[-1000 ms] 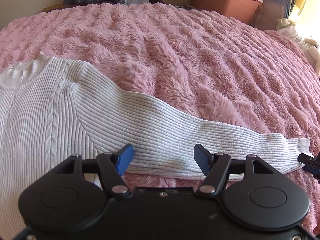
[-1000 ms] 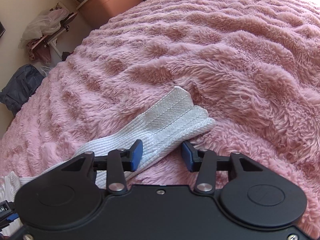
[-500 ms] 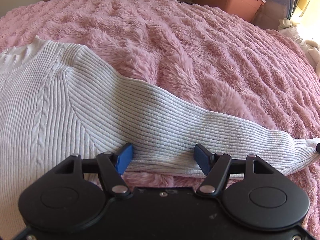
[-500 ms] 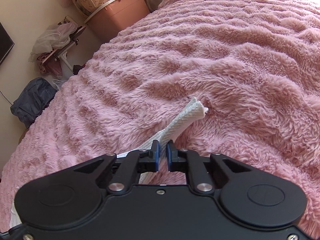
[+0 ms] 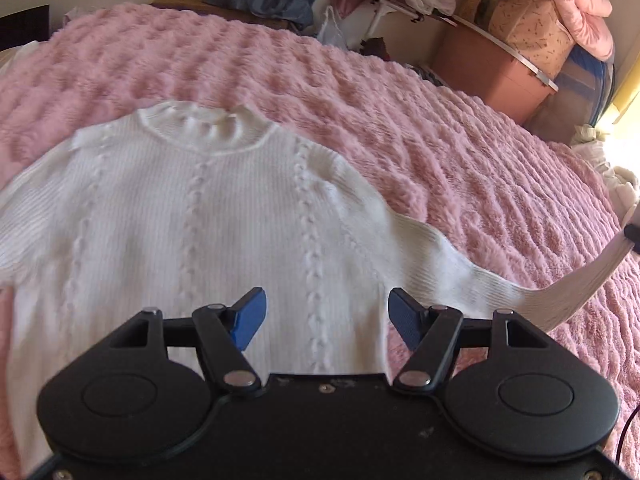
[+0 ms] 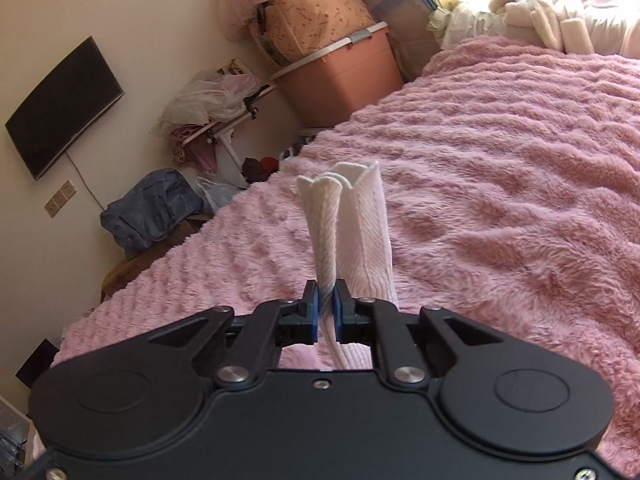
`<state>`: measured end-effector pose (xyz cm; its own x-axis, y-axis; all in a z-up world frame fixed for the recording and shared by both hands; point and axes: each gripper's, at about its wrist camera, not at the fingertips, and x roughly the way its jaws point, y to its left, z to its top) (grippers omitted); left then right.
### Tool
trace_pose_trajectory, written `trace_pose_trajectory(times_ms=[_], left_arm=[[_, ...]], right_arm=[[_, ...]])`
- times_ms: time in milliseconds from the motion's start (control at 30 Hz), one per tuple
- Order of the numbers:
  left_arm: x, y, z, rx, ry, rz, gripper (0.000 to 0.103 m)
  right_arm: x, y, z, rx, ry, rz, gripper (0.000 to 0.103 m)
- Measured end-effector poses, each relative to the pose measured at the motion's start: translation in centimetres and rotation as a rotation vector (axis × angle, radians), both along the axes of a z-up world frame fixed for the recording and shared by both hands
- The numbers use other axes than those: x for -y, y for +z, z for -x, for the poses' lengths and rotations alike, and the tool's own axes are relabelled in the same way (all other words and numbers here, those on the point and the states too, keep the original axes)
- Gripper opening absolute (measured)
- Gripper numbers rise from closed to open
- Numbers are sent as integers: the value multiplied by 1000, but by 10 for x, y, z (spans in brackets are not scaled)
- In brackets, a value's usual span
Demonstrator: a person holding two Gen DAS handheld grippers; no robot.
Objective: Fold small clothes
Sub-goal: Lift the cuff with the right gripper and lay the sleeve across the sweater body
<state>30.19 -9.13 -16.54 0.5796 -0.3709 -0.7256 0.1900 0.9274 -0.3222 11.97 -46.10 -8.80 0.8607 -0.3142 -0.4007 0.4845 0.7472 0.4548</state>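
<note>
One sleeve cuff [image 6: 344,216] of the white sweater [image 5: 208,216], which lies flat on the pink bed [image 5: 460,152], is pinched in the right gripper [image 6: 326,312], whose jaws are clamped on it. The thin hold could slip if the sleeve pulls taut. The left gripper [image 5: 326,320] hovers tilted down over the sweater's body, jaws wide and empty.

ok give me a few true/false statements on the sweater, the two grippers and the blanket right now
1. The right gripper is shut on the sleeve cuff. True.
2. The left gripper grips the sweater's collar. False: it is open, holding nothing, over the sweater's body.
3. The sweater lies on a pink blanket. True.
4. The sweater is already folded in half. False: its body lies flat, front up, collar visible.
5. The held sleeve lies flat on the blanket. False: its end is lifted clear.
</note>
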Motion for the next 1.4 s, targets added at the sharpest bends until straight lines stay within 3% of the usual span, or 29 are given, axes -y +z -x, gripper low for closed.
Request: trace_pose_trajectory(times_ms=[100,333,500,633,767,1133,1233,1300,1400], left_arm=[[-41,-5,22,-33,38,-22,71],[-114,-31,70,-143,91,66,71],[-151,-28,98,-131,178,147,71],[-175,-21,112,-79,253,134,71],[-204,-22,123,-68,321,116,71],[-253,-22,136,-66,435,136,71],[-255,-22,137,-66,442,131,71],[-254,-22,133,-54,445,125,71],[-255,-16,123,-13,441,109,71]], right_arm=[[-38,11,-28,30,80,16,9],[-154,17,-97,70,340,22,9],[-231,5,-135,93,521,31,9],[-281,-15,-163,57,669,-17,8],[-326,-41,-182,20,799,6,9],[-390,-111,-212,-171,919,-34,9],[-396,-125,-215,-243,981,-64,16],[-397,-132,-211,-283,1014,-95,29],[-386,-121,-195,-248,1047,-101,31]])
